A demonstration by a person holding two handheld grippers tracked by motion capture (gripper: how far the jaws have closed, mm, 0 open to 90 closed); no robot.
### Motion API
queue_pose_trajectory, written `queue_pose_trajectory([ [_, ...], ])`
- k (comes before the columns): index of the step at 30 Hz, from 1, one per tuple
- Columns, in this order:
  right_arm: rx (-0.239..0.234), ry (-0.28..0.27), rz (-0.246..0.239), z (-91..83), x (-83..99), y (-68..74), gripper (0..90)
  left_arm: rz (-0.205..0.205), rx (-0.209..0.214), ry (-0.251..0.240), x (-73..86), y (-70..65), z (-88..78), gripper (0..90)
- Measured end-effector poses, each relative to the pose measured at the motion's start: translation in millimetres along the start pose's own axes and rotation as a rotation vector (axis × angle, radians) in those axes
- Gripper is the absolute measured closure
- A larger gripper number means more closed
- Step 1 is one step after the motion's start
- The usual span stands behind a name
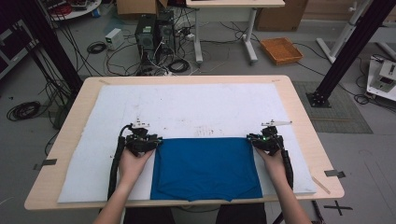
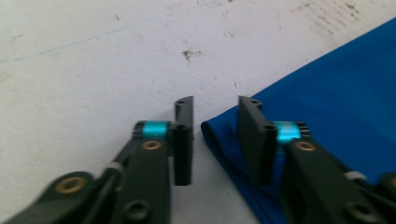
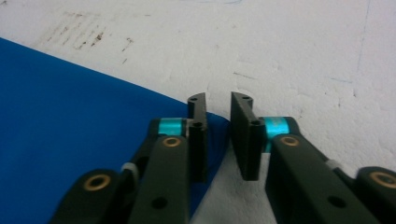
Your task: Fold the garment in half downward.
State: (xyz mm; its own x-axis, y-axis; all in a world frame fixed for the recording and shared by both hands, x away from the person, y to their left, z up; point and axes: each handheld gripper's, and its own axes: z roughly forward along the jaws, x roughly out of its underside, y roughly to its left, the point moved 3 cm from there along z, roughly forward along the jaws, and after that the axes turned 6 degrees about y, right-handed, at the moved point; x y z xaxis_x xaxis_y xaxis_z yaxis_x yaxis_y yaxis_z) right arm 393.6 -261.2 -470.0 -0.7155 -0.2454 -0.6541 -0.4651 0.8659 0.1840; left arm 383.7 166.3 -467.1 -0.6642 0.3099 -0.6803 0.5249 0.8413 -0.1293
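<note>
Tongs: left tongs and right tongs each stand slightly parted over a far corner of the folded blue cloth shirt, pinching nothing yet | shirt: 6 o'clock on white-padded desk | likely set to pinch both corners for a fold

The cloth lies on the mat, near its front edge.

Even, diffuse overhead lighting; shadows are faint. The high view is soft, with slight bending at the edges. Both gripper views are blurred close up, with mild glare on the white mat.
</note>
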Motion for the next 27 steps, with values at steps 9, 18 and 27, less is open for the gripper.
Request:
queue_pose_trajectory([
  [9, 0.002, -0.017, -0.039, -1.0, -1.8, -0.2, 86.8, 0.01, 0.03, -0.028, -0.5, 0.4, -0.1, 86.5],
  [18, 0.0, -0.045, -0.028, 10.2, -31.1, -11.3, 87.0, -0.03, 0.002, -0.062, -20.9, 21.1, 9.1, 86.7],
  [27, 0.013, -0.059, -0.029, 23.4, -47.4, -20.8, 87.0, -0.038, -0.027, -0.075, -34.4, 29.9, 19.8, 86.6],
])
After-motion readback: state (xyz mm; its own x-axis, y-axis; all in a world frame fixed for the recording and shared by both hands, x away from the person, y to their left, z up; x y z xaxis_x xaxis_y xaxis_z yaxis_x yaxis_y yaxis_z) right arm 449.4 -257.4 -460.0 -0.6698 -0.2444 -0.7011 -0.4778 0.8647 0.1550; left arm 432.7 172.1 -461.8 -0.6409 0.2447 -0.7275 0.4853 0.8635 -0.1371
